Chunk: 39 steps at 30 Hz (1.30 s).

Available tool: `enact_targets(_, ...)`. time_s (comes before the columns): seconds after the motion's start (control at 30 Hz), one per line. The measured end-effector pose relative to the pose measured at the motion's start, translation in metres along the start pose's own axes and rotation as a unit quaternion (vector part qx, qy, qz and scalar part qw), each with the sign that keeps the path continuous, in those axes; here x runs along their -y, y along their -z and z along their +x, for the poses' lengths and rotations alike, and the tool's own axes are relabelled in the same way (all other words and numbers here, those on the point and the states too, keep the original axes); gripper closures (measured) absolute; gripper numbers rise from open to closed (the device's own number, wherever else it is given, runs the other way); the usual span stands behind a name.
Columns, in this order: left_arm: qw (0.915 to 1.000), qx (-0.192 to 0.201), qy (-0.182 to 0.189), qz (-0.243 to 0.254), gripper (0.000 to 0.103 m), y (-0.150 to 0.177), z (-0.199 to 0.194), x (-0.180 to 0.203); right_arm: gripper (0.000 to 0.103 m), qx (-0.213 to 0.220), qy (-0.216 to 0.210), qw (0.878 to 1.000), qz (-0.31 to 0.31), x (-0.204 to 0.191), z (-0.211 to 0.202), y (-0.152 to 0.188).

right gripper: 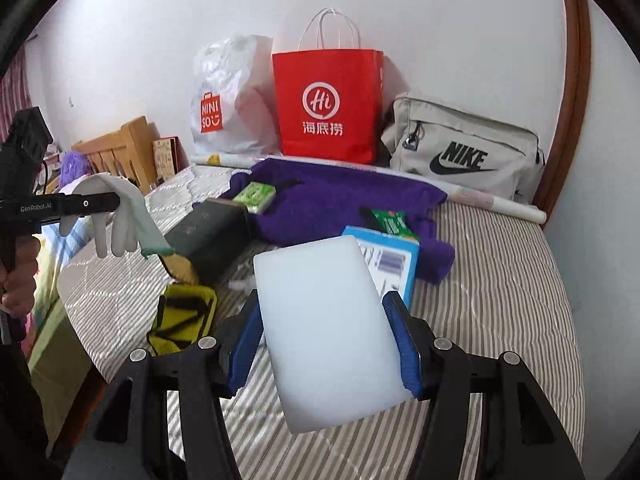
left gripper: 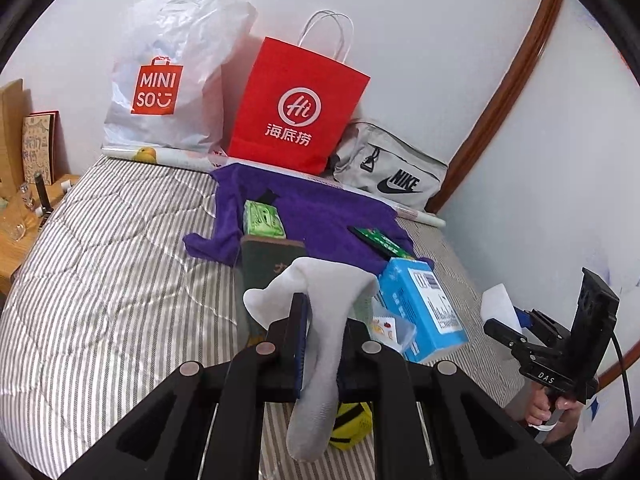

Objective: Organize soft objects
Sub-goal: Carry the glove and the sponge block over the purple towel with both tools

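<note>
Nearest the right wrist camera, the right gripper (right gripper: 328, 340) clamps a white foam block (right gripper: 324, 332) between its blue pads, jaws at medium width, above the striped bed (right gripper: 500, 280). Beside it, the left gripper (left gripper: 320, 344) is closed on a white glove (left gripper: 320, 320), which hangs from the jaws. Below lie a yellow pouch (right gripper: 182, 320), a dark green box (right gripper: 208, 232) and a blue box (left gripper: 424, 304). Further back, a purple towel (right gripper: 340, 200) is spread out. Against the wall stand a white plastic bag (left gripper: 168, 80), a red paper bag (left gripper: 296, 108) and a grey bag (right gripper: 464, 156).
</note>
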<state>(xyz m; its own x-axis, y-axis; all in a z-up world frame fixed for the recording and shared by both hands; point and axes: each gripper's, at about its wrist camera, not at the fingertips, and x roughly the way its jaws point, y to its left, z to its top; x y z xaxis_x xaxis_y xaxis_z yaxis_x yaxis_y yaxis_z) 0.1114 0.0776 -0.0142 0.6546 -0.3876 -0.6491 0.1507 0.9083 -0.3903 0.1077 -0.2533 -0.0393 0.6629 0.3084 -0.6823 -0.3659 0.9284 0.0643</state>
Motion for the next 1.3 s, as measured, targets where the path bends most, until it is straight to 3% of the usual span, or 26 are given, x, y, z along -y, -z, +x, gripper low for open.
enact_targets(0.7,1.0000,0.004,0.005,0.005,0.092,-0.057,0.033,-0.009,0.044,0.006,0.017,1.000,0.009,0.016,0.047,-0.069)
enact_targets(1.3,0.9997,-0.018,0.013,0.013,0.092,-0.110,0.104,-0.004,0.043,-0.034,0.028,0.999,0.016,0.052,0.128,-0.106)
